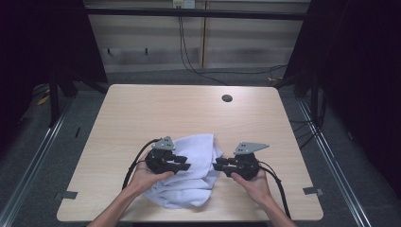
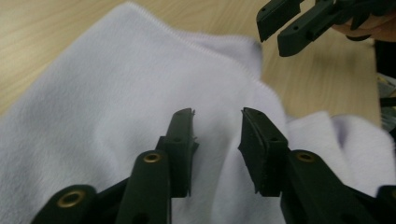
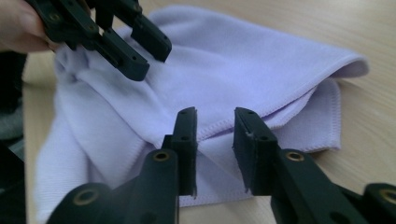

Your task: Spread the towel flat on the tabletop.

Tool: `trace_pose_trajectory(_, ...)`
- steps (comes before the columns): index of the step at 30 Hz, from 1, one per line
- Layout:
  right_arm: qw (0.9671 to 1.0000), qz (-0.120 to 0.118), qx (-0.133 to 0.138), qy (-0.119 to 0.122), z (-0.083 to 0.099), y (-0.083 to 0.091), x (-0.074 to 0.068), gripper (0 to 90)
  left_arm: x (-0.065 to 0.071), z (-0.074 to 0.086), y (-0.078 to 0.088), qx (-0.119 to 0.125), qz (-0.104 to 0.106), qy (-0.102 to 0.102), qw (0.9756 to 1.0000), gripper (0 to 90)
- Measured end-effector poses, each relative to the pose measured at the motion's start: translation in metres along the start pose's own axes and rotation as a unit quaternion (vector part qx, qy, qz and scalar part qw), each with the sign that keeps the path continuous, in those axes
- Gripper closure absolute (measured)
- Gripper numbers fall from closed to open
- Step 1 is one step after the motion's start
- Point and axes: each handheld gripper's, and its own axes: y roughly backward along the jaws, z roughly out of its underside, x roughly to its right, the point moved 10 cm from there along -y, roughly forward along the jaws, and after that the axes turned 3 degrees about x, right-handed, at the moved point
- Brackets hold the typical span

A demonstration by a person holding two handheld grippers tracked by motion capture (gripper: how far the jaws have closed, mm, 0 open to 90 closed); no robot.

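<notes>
A pale white cloth (image 1: 189, 184) lies crumpled and loosely folded on the wooden table (image 1: 142, 109), near its front edge. My left gripper (image 1: 186, 163) hovers over the cloth's left part, pointing right. In the left gripper view its jaws (image 2: 217, 116) stand apart above the cloth (image 2: 107, 93) with nothing pinched. My right gripper (image 1: 216, 164) is at the cloth's right edge, pointing left toward the other gripper. Its jaws (image 3: 215, 114) are apart too, with the hemmed edge of the cloth (image 3: 243, 60) lying beyond the gap. Each gripper view shows the other gripper farther off: the right gripper (image 2: 273, 30) and the left gripper (image 3: 149, 56).
A dark round hole (image 1: 227, 98) sits in the table's far right part. Tape marks (image 1: 70, 194) flag the front corners. Bare wood stretches behind the cloth. Cables (image 1: 189, 61) run across the floor beyond the far edge, and dark stands flank the table.
</notes>
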Motion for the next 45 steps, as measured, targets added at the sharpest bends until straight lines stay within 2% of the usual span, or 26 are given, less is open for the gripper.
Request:
trace_pose_trajectory(3,0.9997,-0.001,-0.024,0.003,0.015,-0.016,0.004,62.2,-0.006,0.017,-0.008,-0.030,-0.003,0.005,0.9995,61.5)
trace_pose_trajectory(5,0.9996,-0.003,-0.028,0.007,0.018,-0.019,0.004,60.5,-0.006,0.019,-0.010,-0.033,-0.003,0.002,0.9994,63.7)
trace_pose_trajectory(6,0.9991,-0.007,-0.038,0.015,0.022,-0.024,0.001,57.6,-0.007,0.020,-0.010,-0.036,-0.006,0.001,0.9993,76.3)
trace_pose_trajectory(11,0.9979,0.005,-0.050,0.040,0.026,-0.037,-0.002,49.6,-0.008,0.021,-0.005,-0.016,0.018,0.038,0.9990,81.6)
trace_pose_trajectory(13,0.9968,0.018,-0.057,0.053,0.028,-0.042,0.001,47.7,-0.013,0.021,0.003,0.003,0.020,0.057,0.9982,81.9)
trace_pose_trajectory(14,0.9968,0.018,-0.057,0.053,0.028,-0.042,0.001,47.7,-0.013,0.021,0.003,0.003,0.020,0.057,0.9982,82.0)
trace_pose_trajectory(17,0.9953,0.030,-0.066,0.065,0.033,-0.050,0.007,46.1,-0.016,0.017,0.014,0.033,0.033,0.081,0.9957,82.1)
trace_pose_trajectory(19,0.9957,0.030,-0.065,0.059,0.032,-0.051,0.007,47.0,-0.019,0.017,0.017,0.043,0.043,0.097,0.9935,82.0)
trace_pose_trajectory(20,0.9955,0.031,-0.066,0.060,0.031,-0.053,0.006,50.2,-0.019,0.018,0.017,0.042,0.042,0.098,0.9934,82.0)
trace_pose_trajectory(21,0.9942,0.048,-0.061,0.074,0.025,-0.055,0.007,47.6,-0.019,0.019,0.015,0.036,0.038,0.092,0.9944,81.8)
trace_pose_trajectory(22,0.9942,0.048,-0.061,0.074,0.025,-0.055,0.007,47.6,-0.019,0.019,0.015,0.036,0.038,0.092,0.9944,81.7)
trace_pose_trajectory(23,0.9963,0.040,-0.040,0.065,0.010,-0.051,0.005,45.0,-0.018,0.018,0.015,0.036,0.031,0.088,0.9950,81.6)
trace_pose_trajectory(25,0.9961,0.045,-0.032,0.069,0.005,-0.049,0.006,43.3,-0.016,0.016,0.015,0.036,0.028,0.079,0.9958,81.3)
trace_pose_trajectory(27,0.9971,0.022,-0.032,0.065,0.002,-0.047,0.002,48.2,-0.018,0.013,0.015,0.045,0.023,0.080,0.9956,76.6)
trace_pose_trajectory(29,0.9971,0.018,-0.038,0.064,0.006,-0.049,0.001,50.9,-0.018,0.012,0.014,0.043,0.017,0.075,0.9961,67.4)
trace_pose_trajectory(30,0.9970,0.012,-0.045,0.061,0.009,-0.052,0.001,57.5,-0.019,0.011,0.011,0.034,0.018,0.072,0.9967,67.4)
trace_pose_trajectory(31,0.9974,0.004,-0.048,0.054,0.012,-0.057,-0.001,69.8,-0.018,0.009,0.009,0.032,0.018,0.069,0.9970,59.1)
trace_pose_trajectory(32,0.9974,0.004,-0.048,0.054,0.012,-0.057,-0.001,69.8,-0.017,0.006,0.006,0.029,0.017,0.063,0.9975,59.1)
trace_pose_trajectory(33,0.9980,-0.010,-0.047,0.040,0.013,-0.059,-0.002,80.3,-0.012,0.005,0.002,0.019,0.029,0.047,0.9983,71.3)
trace_pose_trajectory(35,0.9983,-0.014,-0.049,0.029,0.014,-0.058,-0.002,82.4,-0.012,0.008,-0.001,0.008,0.018,0.038,0.9991,83.4)
trace_pose_trajectory(36,0.9983,-0.014,-0.049,0.029,0.014,-0.058,-0.002,82.4,-0.012,0.009,-0.003,0.007,0.021,0.036,0.9991,83.4)
trace_pose_trajectory(39,0.9989,-0.009,-0.045,0.011,0.012,-0.055,0.002,83.4,-0.013,0.001,0.004,0.041,0.032,0.060,0.9969,85.6)
trace_pose_trajectory(40,0.9988,-0.010,-0.047,0.009,0.013,-0.055,0.003,83.5,-0.014,-0.007,0.015,0.069,0.034,0.063,0.9951,85.8)
trace_pose_trajectory(42,0.9987,-0.017,-0.046,0.008,0.013,-0.055,0.001,83.5,-0.014,-0.010,0.021,0.077,0.031,0.062,0.9946,86.2)
trace_pose_trajectory(44,0.9986,0.001,-0.051,0.013,0.012,-0.053,0.005,83.7,-0.015,-0.015,0.031,0.104,0.034,0.073,0.9913,87.0)
trace_pose_trajectory(45,0.9988,0.002,-0.048,0.006,0.011,-0.050,0.008,83.7,-0.022,-0.017,0.043,0.115,0.017,0.073,0.9905,87.1)
